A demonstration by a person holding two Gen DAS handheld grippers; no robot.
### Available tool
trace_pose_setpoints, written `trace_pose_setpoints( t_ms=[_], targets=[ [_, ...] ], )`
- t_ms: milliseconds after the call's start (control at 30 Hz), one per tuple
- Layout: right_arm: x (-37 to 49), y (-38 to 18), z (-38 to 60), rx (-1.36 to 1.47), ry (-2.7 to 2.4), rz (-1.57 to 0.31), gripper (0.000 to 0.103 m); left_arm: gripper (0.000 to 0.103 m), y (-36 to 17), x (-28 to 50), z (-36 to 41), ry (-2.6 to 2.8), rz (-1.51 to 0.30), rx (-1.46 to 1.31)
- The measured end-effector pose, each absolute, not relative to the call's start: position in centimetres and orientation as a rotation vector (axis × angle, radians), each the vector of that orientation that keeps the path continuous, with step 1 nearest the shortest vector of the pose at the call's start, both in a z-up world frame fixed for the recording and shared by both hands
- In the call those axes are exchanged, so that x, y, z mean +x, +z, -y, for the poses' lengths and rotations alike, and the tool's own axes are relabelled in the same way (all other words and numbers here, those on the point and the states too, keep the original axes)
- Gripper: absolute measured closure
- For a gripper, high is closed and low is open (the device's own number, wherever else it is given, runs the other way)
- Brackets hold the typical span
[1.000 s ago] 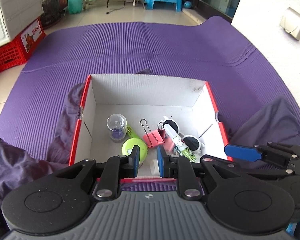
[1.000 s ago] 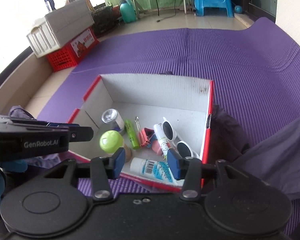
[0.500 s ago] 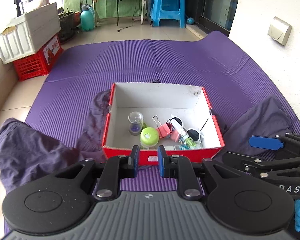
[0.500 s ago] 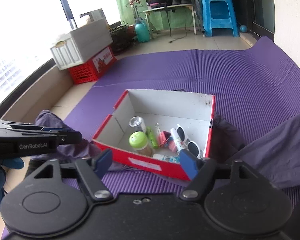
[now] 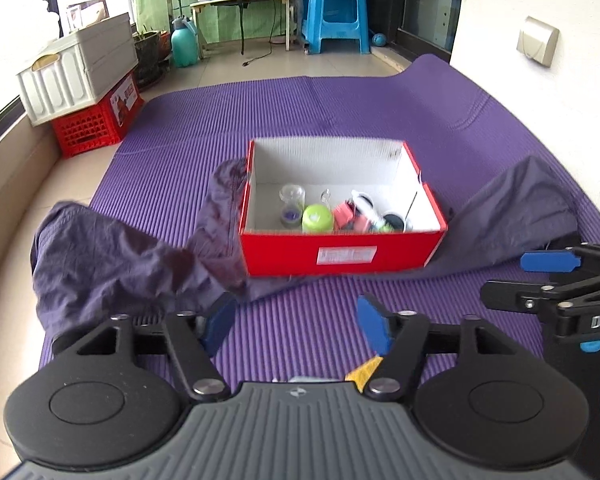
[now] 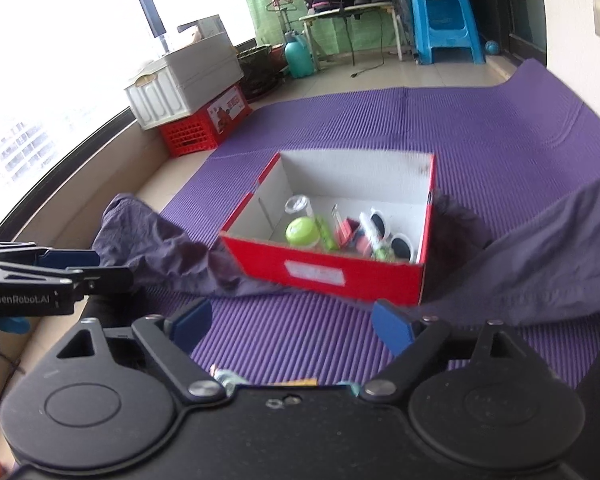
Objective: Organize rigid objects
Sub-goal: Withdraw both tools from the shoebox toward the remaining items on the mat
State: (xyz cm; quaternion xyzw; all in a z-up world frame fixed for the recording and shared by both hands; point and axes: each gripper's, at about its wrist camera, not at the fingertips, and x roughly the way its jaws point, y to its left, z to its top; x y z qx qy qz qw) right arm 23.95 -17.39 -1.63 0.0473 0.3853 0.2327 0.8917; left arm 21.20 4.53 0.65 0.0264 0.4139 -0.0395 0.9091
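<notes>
Red box (image 5: 342,254) at 12 o'clock holds the small items; looks nearly done. Left gripper (image 5: 296,326) and right gripper (image 6: 290,326) empty, jaws opening.

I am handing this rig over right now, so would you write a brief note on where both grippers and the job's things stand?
Left gripper: jaws opening, nothing between them, short of the box.
Right gripper: jaws opening, empty as well.
Red box sits on the purple mat, dark cloth on both sides.
Inside: green-lidded jar, clear capsule, pink binder clip, white sunglasses, a tube.
Done: these items are boxed.
Left: no loose item shows on the mat; small bits peek out at the right wrist view's lower edge, too hidden to name.
</notes>
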Motion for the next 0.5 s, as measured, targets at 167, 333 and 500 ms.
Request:
trace_pose_setpoints(
  t_ms=[167, 333, 500],
  targets=[
    [21.9, -3.3, 17.5, 0.084, 0.501, -0.837, 0.008, 0.033, -0.3, 18.3, -4.8, -0.086, -0.873, 0.124],
    [20.6, -5.0, 17.9, 0.078, 0.505, -0.881, 0.008, 0.031, 0.4, 16.2, -8.5, -0.021, -0.882, 0.095],
    [20.8, -6.4, 18.3, 0.082, 0.476, -0.905, 0.008, 0.021, -0.3, 15.7, -10.6, 0.024, -0.899, 0.053]
  ],
)
